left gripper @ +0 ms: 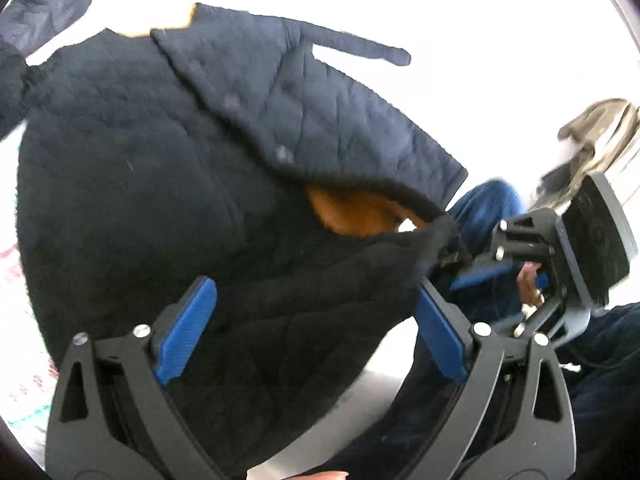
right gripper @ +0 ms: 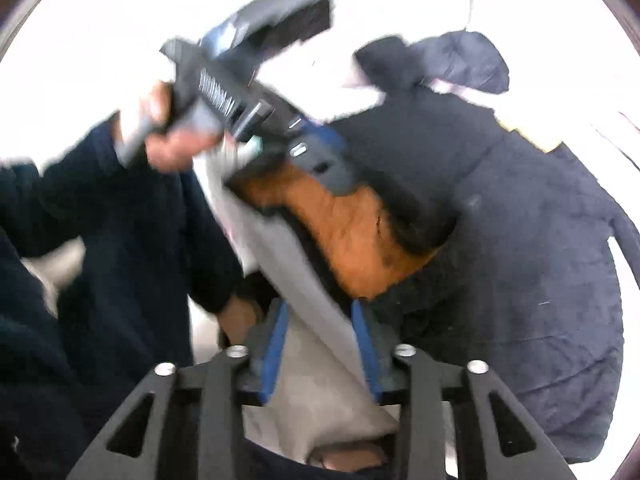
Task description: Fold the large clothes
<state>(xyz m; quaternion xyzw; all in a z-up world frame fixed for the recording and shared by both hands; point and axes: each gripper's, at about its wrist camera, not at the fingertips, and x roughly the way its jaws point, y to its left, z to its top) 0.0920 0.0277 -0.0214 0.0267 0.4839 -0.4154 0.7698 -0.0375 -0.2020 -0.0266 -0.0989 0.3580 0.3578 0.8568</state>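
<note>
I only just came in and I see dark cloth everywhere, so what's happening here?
A person with a gripper in each hand is folding a dark quilted jacket with an orange lining on a white surface. The left gripper is open, fingers either side of the jacket's edge without pinching it. The right gripper is partly open with no jacket cloth between its pads. One front panel is turned back.

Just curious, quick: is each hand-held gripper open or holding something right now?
Left hand-held gripper: open, over the dark jacket, not clamping it.
Right hand-held gripper: open, holding nothing.
</note>
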